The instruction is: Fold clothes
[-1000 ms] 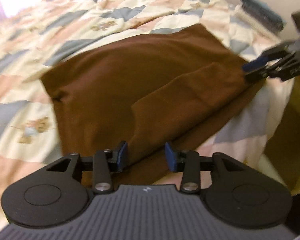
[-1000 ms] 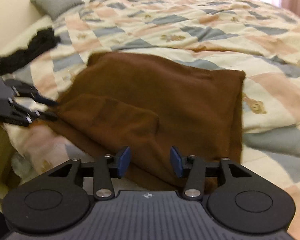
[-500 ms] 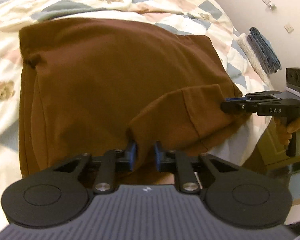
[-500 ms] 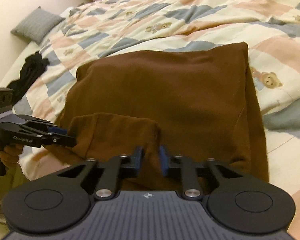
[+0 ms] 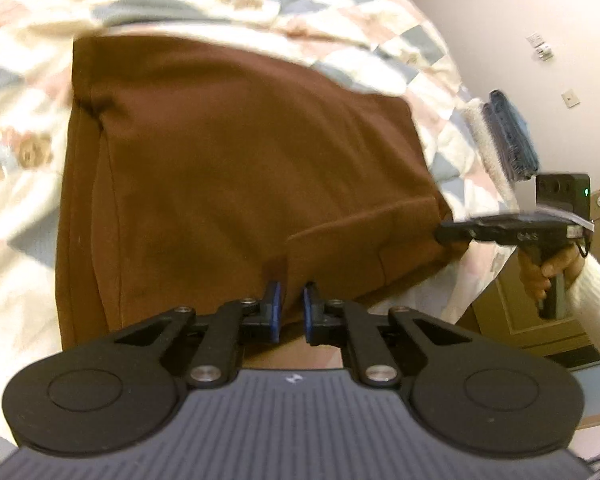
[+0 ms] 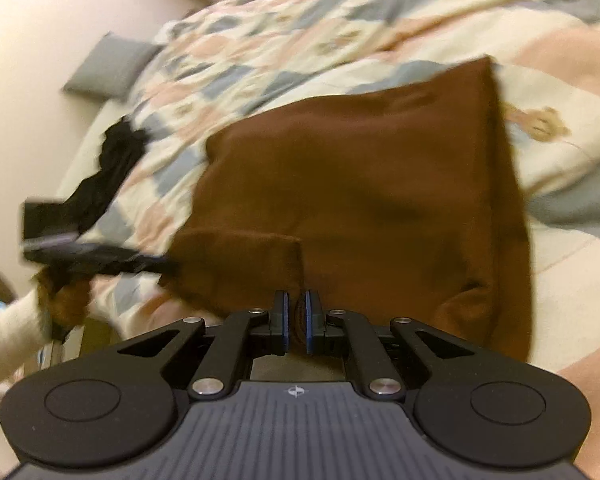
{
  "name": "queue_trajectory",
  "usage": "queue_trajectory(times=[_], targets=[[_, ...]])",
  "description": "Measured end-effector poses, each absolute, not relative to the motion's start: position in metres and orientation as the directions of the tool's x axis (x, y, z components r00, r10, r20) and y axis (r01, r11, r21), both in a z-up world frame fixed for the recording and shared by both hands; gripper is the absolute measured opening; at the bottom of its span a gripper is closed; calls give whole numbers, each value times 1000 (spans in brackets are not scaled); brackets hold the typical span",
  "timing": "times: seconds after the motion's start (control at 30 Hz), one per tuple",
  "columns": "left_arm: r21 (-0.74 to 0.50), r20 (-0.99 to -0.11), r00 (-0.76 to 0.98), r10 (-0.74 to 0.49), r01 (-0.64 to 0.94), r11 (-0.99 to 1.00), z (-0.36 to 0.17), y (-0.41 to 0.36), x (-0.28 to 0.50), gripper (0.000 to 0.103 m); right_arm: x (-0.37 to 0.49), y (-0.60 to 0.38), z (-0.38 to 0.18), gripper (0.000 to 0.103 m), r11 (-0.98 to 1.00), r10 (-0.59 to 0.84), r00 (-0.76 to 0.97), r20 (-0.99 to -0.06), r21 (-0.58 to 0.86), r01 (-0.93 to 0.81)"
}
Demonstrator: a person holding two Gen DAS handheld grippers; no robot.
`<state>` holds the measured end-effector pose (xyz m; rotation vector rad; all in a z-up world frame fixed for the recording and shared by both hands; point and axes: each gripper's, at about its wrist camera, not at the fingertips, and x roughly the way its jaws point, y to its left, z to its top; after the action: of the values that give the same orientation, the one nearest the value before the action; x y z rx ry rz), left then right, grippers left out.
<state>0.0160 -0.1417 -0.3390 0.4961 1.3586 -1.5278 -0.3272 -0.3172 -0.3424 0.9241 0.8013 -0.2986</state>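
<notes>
On the bed with the pastel patchwork quilt, the left gripper and the right gripper have just closed their fingers on the near edge of the brown, partly folded soft garment, so the next move is probably lifting this edge forward evenly, though the pinched cloth is mostly hidden.

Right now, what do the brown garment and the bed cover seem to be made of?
The brown garment looks like soft matte knit, perhaps cotton: it creases and shows stitched seams, no shine. The bed cover looks like padded, quilted cloth: puffy patchwork squares with printed bears. The exact fibres cannot be told.
</notes>
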Motion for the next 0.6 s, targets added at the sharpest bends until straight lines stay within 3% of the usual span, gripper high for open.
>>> queue_trajectory(times=[0.1, 0.17, 0.23, 0.43, 0.53, 0.6], targets=[[-424, -872, -356, -335, 892, 157, -350, -144, 10, 11, -297, -317, -350, 15, 655, 50, 608, -793, 485, 579], [-406, -879, -334, -340, 898, 170, -347, -144, 9, 11, -285, -310, -348, 28, 688, 7, 558, -830, 409, 600], [-367, -885, -292, -363, 917, 156, -335, -143, 7, 11, -284, -299, -339, 33, 708, -44, 530, -847, 348, 614], [-332, -842, -256, -475, 939, 84, -309, -152, -12, 13, -310, -273, -313, 33, 682, -233, 513, -826, 238, 692], [-333, -856, -262, -445, 939, 89, -326, -165, -23, 15, -321, -275, -334, 27, 652, -170, 443, -880, 237, 720], [-348, -852, -273, -446, 933, 92, -331, -166, -27, 15, -327, -273, -330, 28, 656, -152, 478, -865, 274, 703]])
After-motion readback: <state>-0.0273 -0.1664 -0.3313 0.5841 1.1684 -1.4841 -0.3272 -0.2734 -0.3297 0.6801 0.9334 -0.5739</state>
